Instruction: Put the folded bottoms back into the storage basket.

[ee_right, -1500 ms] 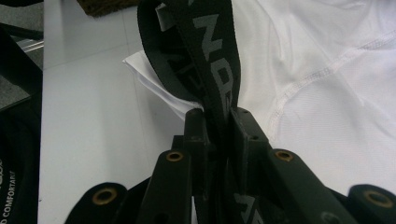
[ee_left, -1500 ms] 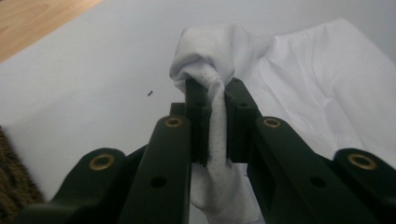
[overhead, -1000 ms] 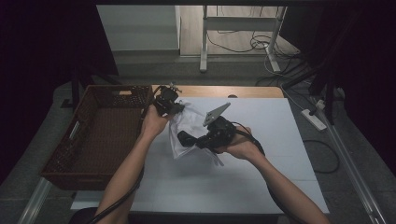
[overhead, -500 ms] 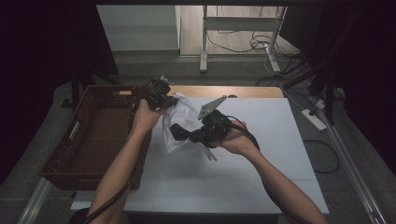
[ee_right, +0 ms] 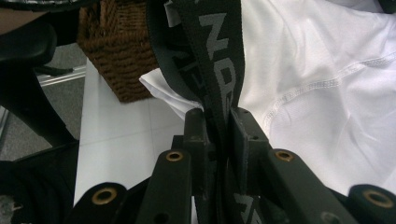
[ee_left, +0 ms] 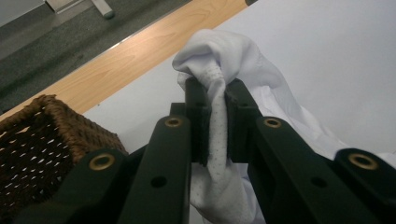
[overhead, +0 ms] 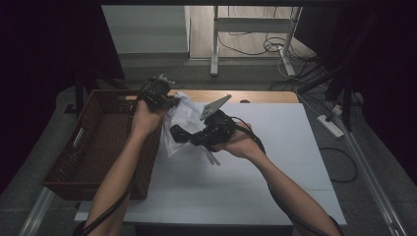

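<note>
Left gripper (overhead: 158,93) raised, fingers (ee_left: 198,116) clamped on white garment (overhead: 183,118). Right gripper (overhead: 189,136) lower, pinching its black waistband (ee_right: 217,60); forearms extended.

Over the last second we have carried the white garment (overhead: 184,120) leftward until it hangs at the near corner of the wicker basket (overhead: 98,142). Our left gripper (overhead: 164,101) has climbed above the basket's rim, and our right gripper (overhead: 179,133) has swung in closer beside the basket's wall.
</note>
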Tool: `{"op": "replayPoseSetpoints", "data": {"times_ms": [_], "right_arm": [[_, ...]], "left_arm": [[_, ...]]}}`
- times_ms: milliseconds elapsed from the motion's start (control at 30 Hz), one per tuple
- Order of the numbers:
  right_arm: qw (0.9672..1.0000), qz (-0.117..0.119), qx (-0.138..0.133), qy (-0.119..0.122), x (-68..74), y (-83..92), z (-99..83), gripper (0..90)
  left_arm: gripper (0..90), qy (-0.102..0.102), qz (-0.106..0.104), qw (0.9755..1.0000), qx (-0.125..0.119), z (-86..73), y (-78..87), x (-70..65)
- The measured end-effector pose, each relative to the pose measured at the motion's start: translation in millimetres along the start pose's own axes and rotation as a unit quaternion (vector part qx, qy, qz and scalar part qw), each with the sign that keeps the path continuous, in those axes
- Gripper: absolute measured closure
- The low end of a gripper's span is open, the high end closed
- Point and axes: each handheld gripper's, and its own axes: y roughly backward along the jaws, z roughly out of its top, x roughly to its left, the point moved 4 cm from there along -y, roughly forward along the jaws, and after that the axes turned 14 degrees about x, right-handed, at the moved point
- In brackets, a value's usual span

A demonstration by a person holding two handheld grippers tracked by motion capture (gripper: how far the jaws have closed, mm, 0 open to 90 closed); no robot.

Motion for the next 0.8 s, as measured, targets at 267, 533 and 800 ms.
{"op": "replayPoseSetpoints", "data": {"times_ms": [267,533,800], "right_arm": [[0.9999,0.001,-0.009,0.005,0.8,0.3,15.1,78.2],[0.9997,-0.002,-0.018,0.015,3.8,2.2,35.7,78.2],[0.9993,0.0,-0.03,0.024,7.0,-0.2,55.5,78.2]], "left_arm": [[81.9,0.01,0.003,0.9999,-0.006,-3.5,12.1,12.2],[81.9,0.02,0.012,0.9996,-0.018,-6.7,30.4,25.7],[82.0,0.027,0.023,0.9991,-0.024,-13.9,45.2,39.8]]}}
